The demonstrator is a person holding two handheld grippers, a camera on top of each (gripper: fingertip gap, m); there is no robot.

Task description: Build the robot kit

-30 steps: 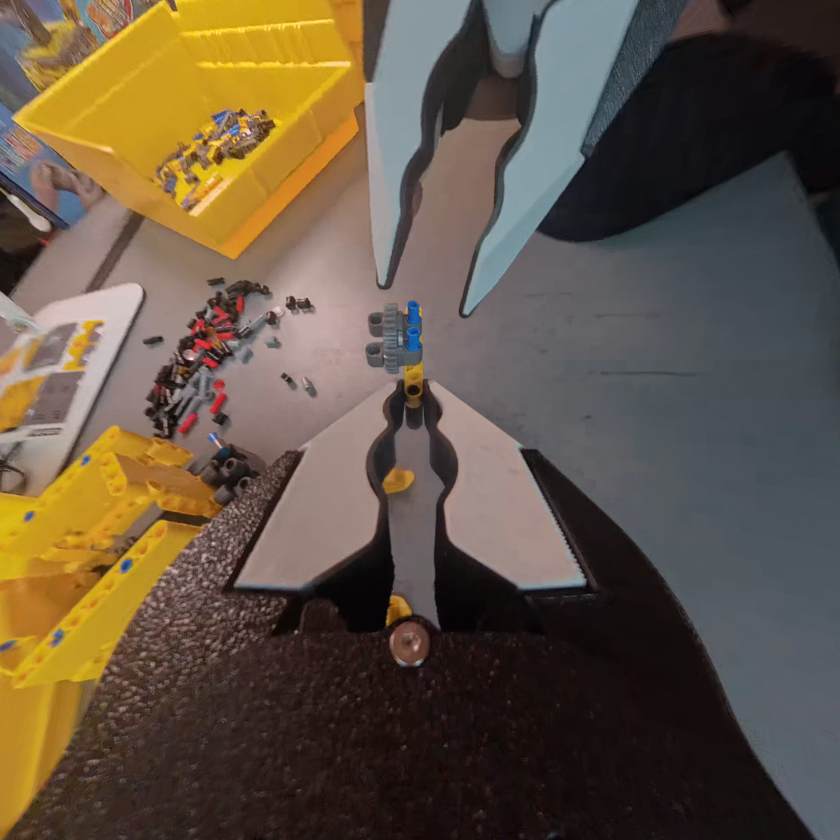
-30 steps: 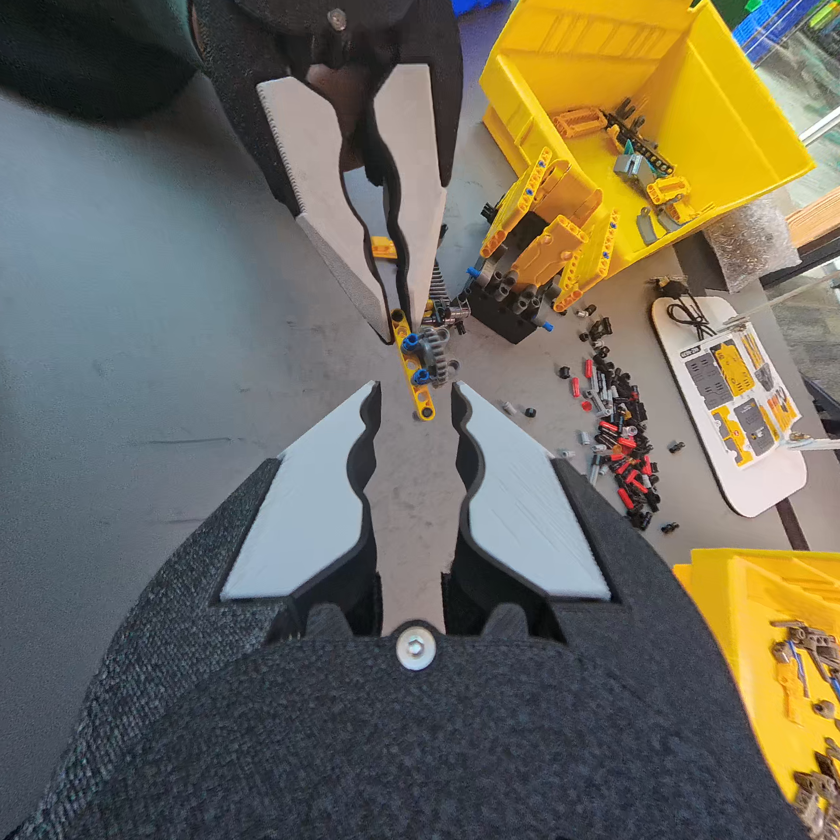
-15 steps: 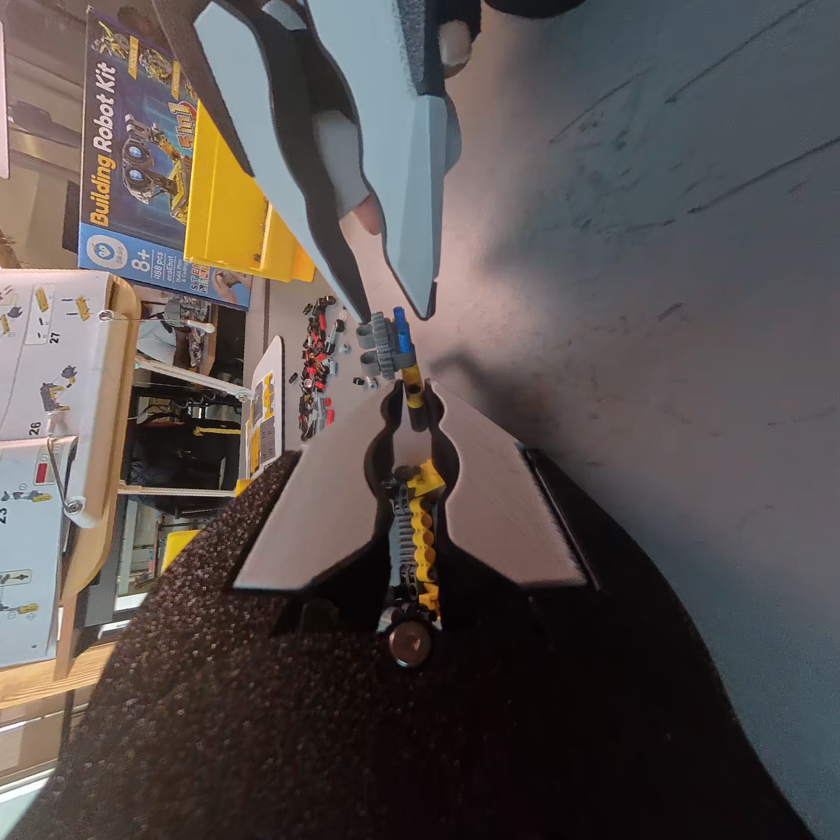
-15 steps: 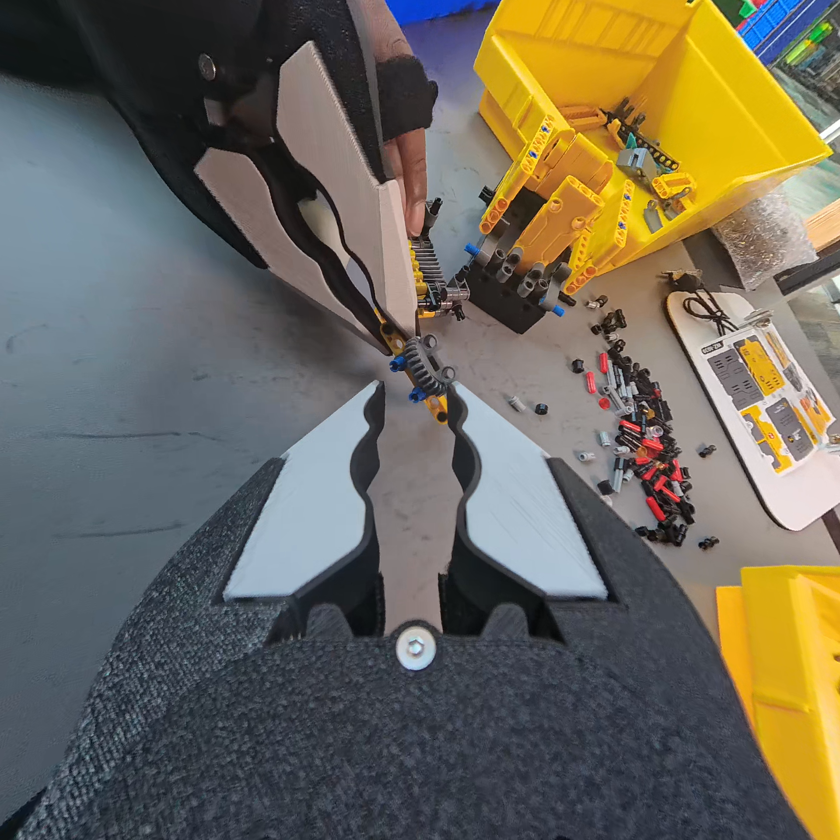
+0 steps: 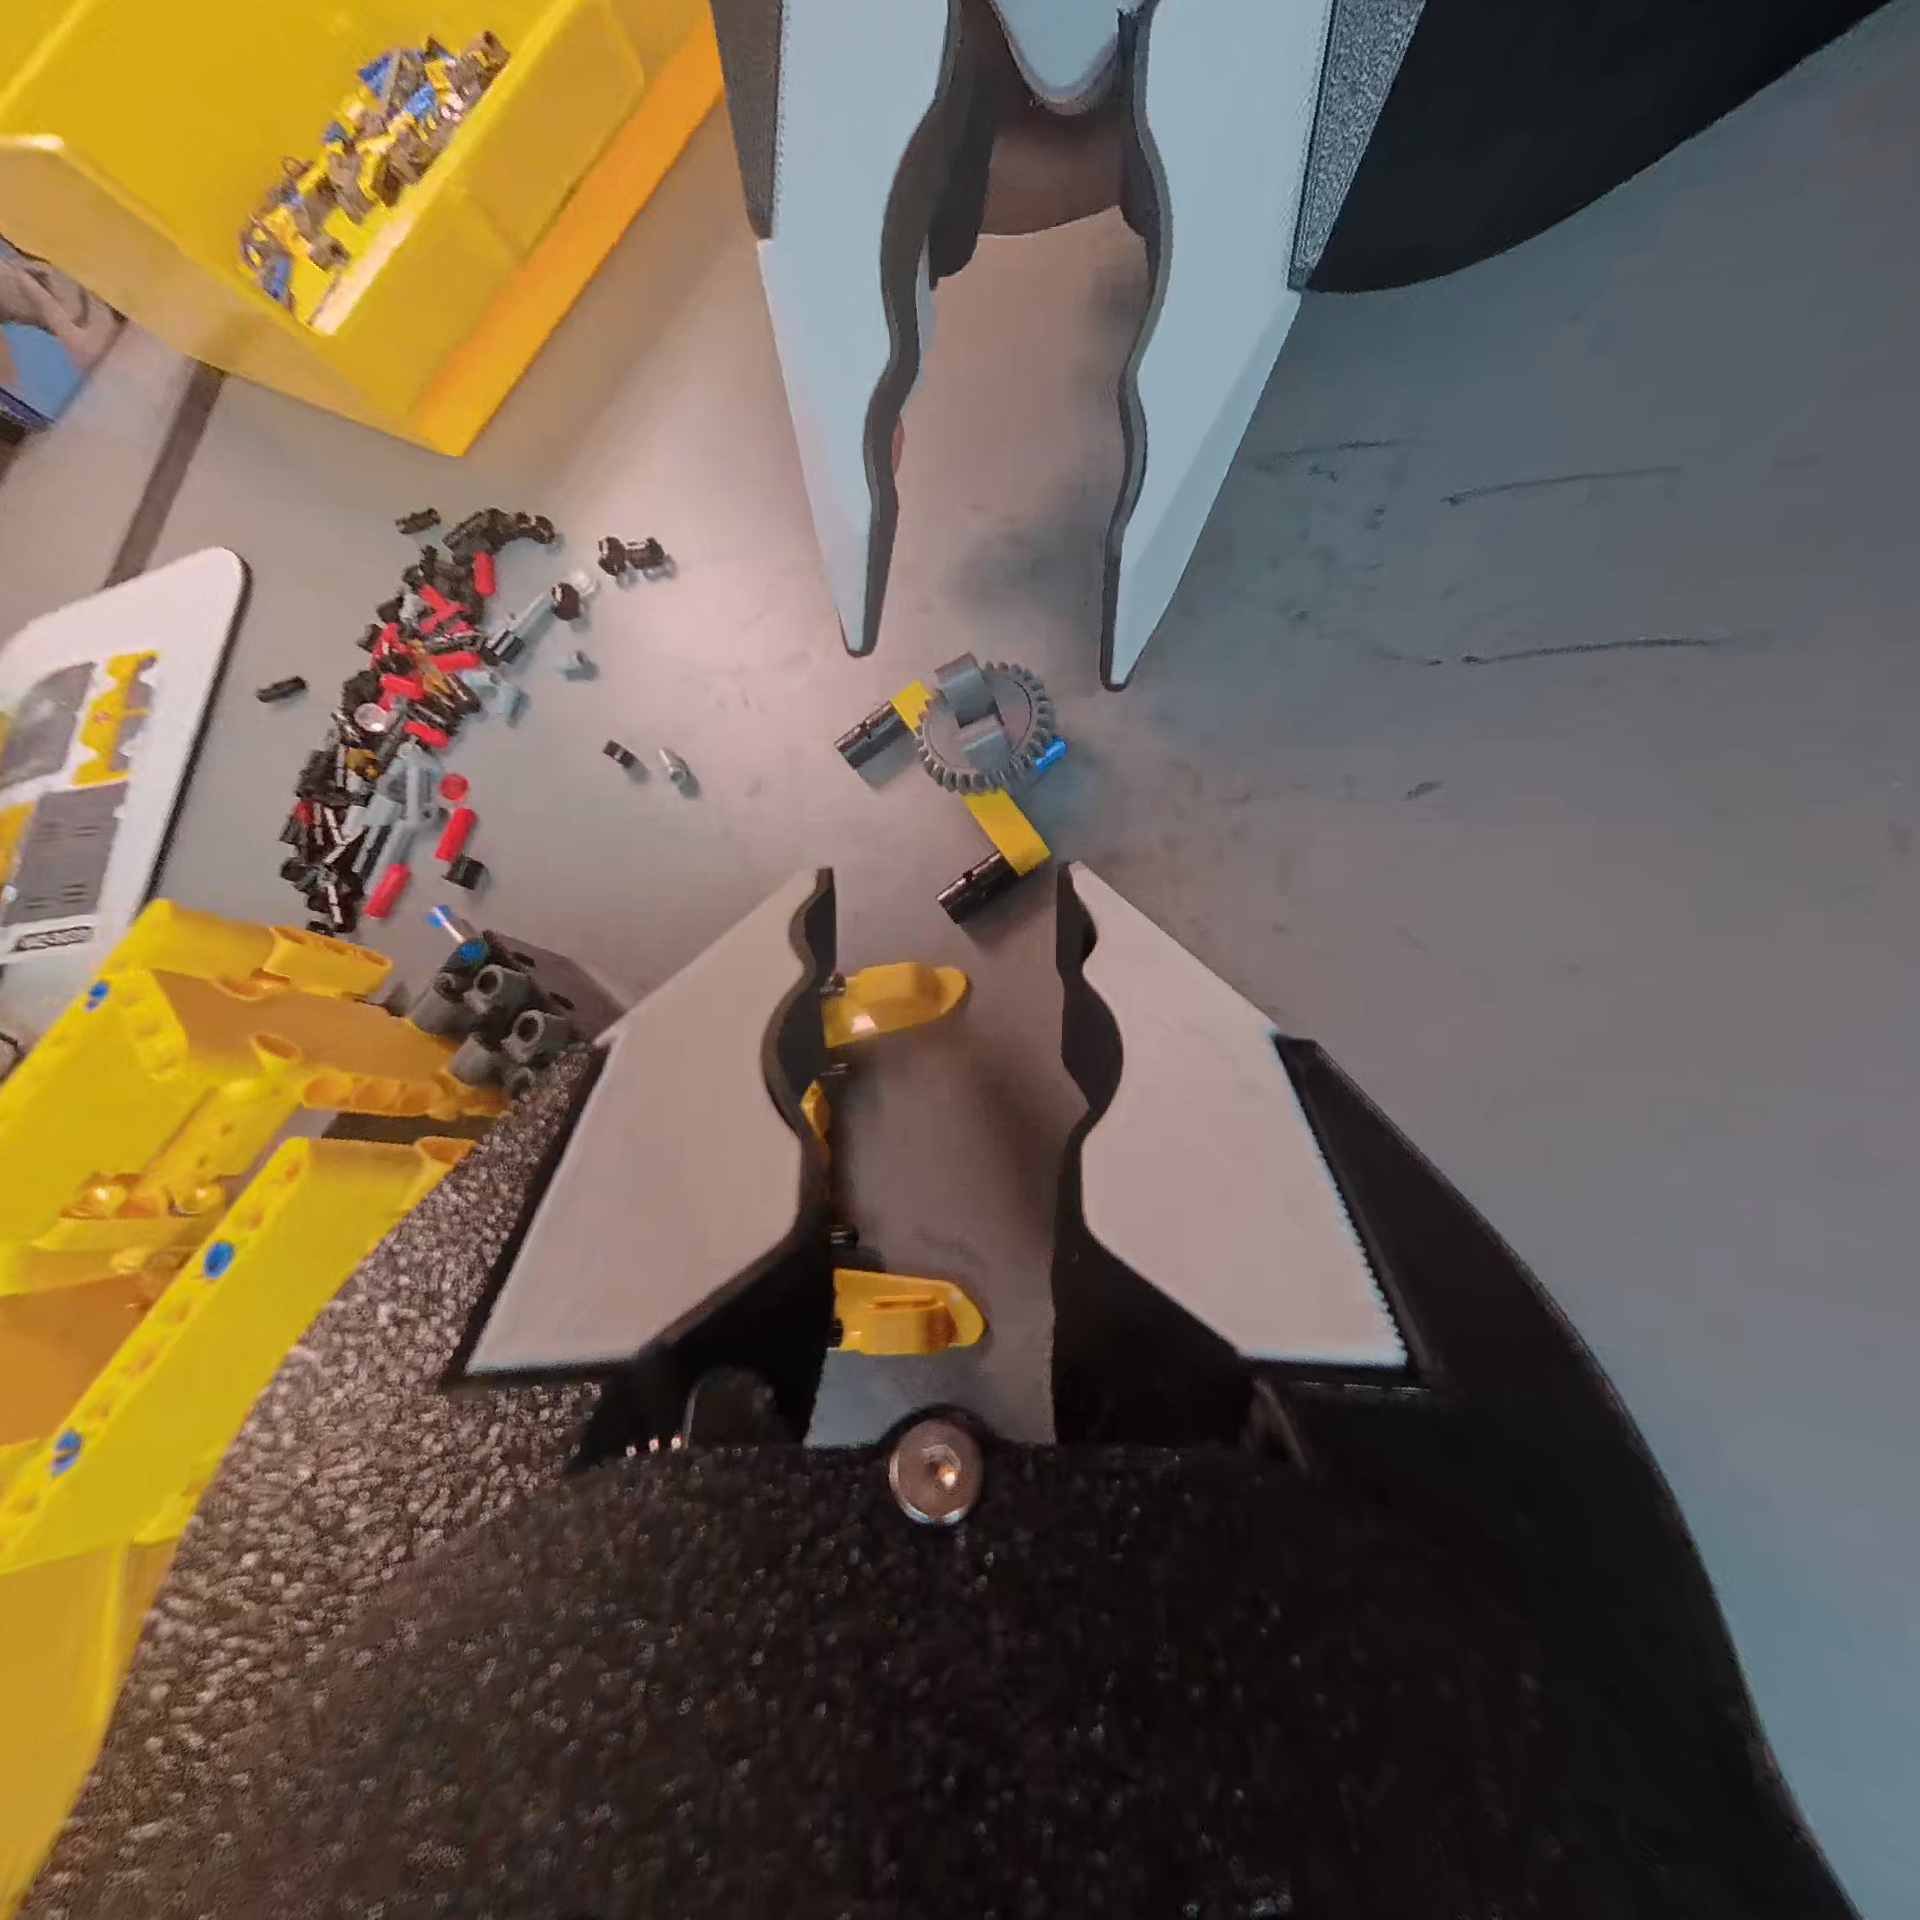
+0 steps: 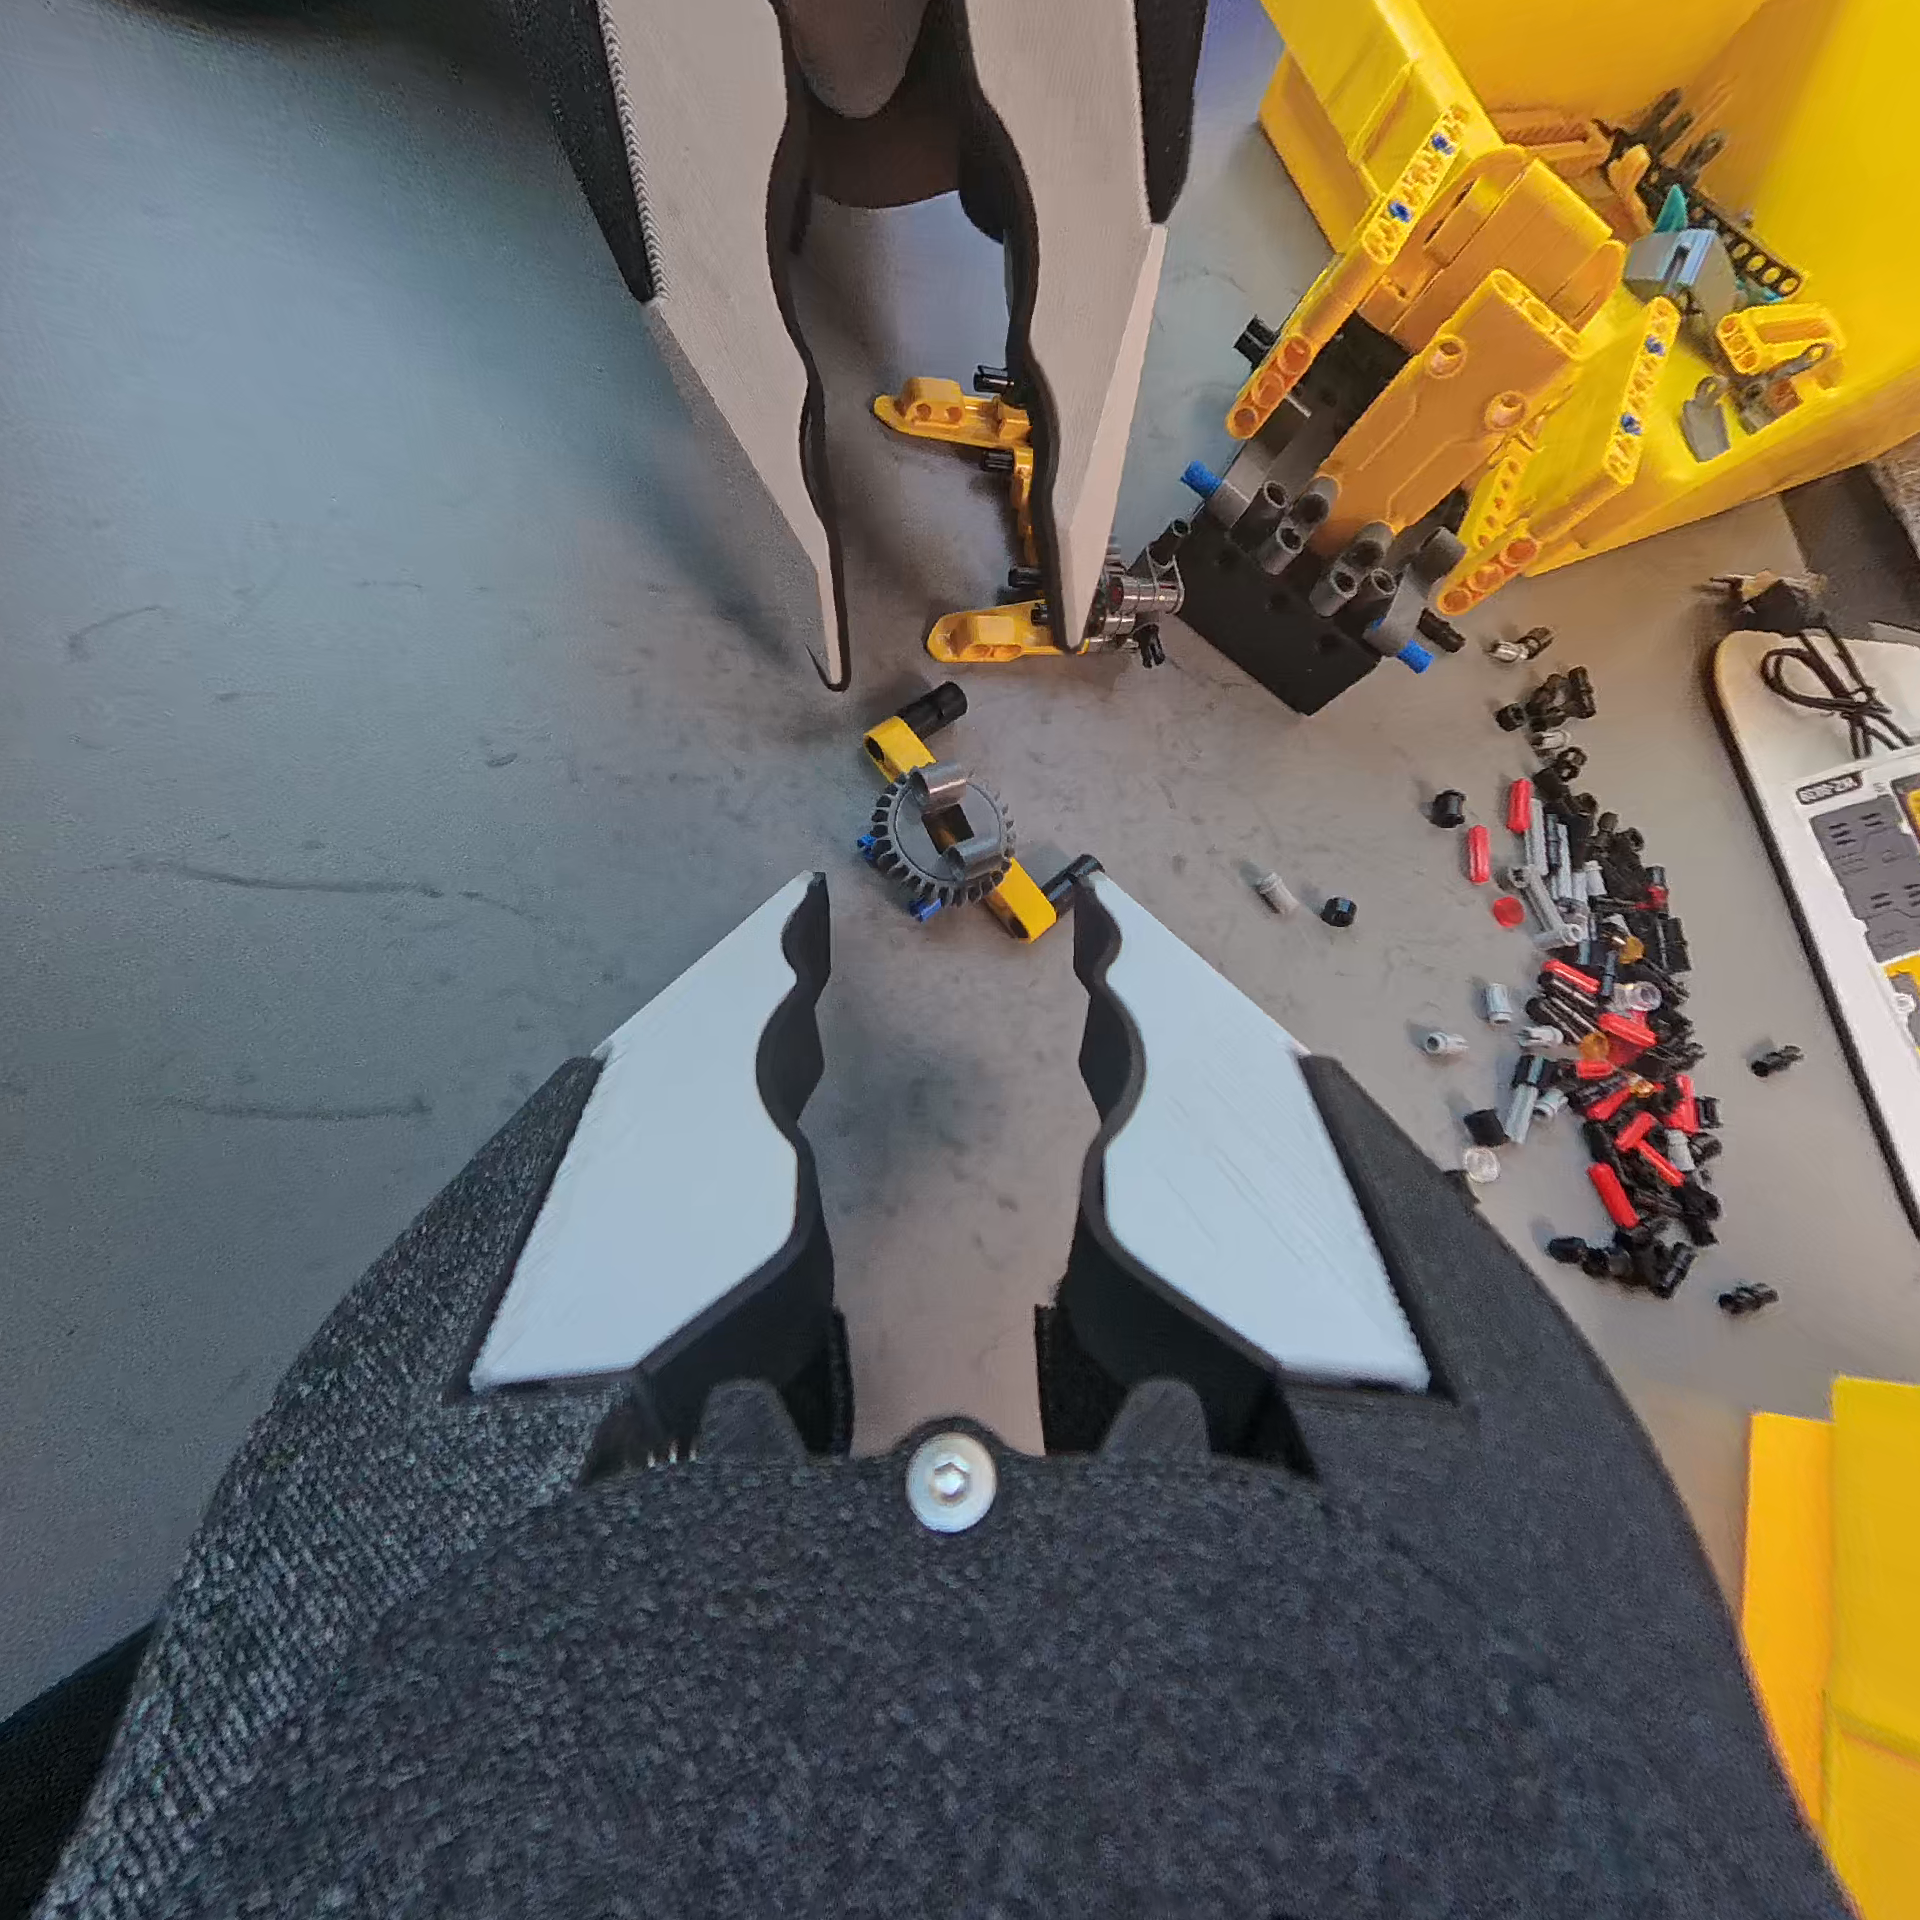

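left gripper (image 5: 945, 883) fingers apart, right gripper (image 6: 951, 883) likewise

Left gripper (image 5: 945, 883): pale grey wedge-shaped fingers (image 5: 675, 1143) with wavy black inner edges, black speckled body, central silver screw (image 5: 935, 1473). Right gripper (image 6: 948, 888): lighter blue-grey fingers (image 6: 1236, 1164), charcoal woven-textured body, silver hex screw (image 6: 949, 1481).

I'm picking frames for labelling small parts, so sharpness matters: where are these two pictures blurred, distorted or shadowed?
Left wrist view: the gear assembly is sharp mid-frame, while the yellow bin and yellow model smear toward the bowed left edge. Right wrist view: the loose pieces are fairly crisp, the bottom-right corner is blurred, and a soft shadow lies around the assembly.
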